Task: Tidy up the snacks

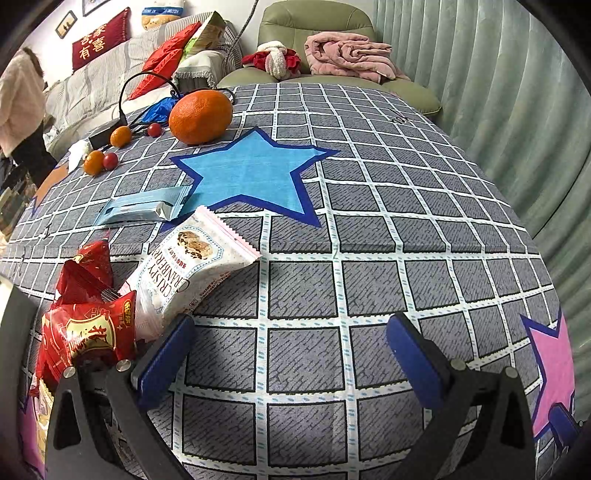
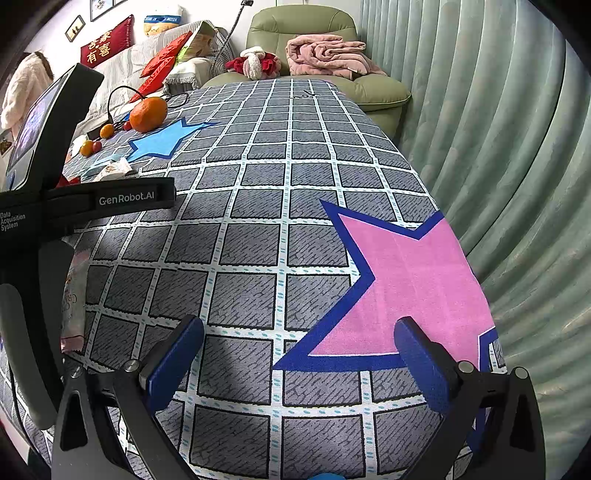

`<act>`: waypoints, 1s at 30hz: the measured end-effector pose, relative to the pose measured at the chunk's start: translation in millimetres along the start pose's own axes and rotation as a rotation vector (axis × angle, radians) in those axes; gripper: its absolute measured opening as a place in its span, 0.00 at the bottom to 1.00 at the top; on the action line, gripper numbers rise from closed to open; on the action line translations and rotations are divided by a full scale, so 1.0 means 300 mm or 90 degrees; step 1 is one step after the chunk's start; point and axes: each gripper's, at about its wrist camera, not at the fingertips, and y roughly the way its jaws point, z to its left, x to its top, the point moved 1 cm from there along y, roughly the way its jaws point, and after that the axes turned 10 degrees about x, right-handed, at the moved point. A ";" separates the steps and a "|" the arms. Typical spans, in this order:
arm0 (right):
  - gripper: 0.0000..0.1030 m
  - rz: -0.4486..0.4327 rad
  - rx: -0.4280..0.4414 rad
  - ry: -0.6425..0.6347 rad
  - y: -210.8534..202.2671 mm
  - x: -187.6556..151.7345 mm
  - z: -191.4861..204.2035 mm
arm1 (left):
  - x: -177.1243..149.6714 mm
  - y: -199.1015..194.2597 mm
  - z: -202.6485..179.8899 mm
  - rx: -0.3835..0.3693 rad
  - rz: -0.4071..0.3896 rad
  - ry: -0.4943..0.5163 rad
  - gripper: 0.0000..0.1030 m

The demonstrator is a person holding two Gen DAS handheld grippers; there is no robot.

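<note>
My left gripper (image 1: 290,328) is open and empty above the checked tablecloth (image 1: 369,229). Just left of its left finger lie a white cranberry cookie packet (image 1: 184,266) and red snack packets (image 1: 85,325). A light blue foil packet (image 1: 144,208) lies farther back. My right gripper (image 2: 299,332) is open and empty over the cloth beside a pink star patch (image 2: 417,280). The left gripper's body (image 2: 74,206) fills the left of the right wrist view, with a pale packet (image 2: 74,295) partly hidden behind it.
A large orange (image 1: 201,116), small oranges (image 1: 120,136) and cherry tomatoes (image 1: 110,160) sit at the back left with a black cable and charger (image 1: 107,129). A green armchair (image 1: 314,33) with a pink blanket stands behind. A curtain (image 2: 498,147) runs along the right edge.
</note>
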 end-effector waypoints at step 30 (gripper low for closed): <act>1.00 -0.001 0.000 0.000 -0.001 -0.001 0.001 | 0.015 -0.003 -0.001 -0.042 0.090 0.045 1.00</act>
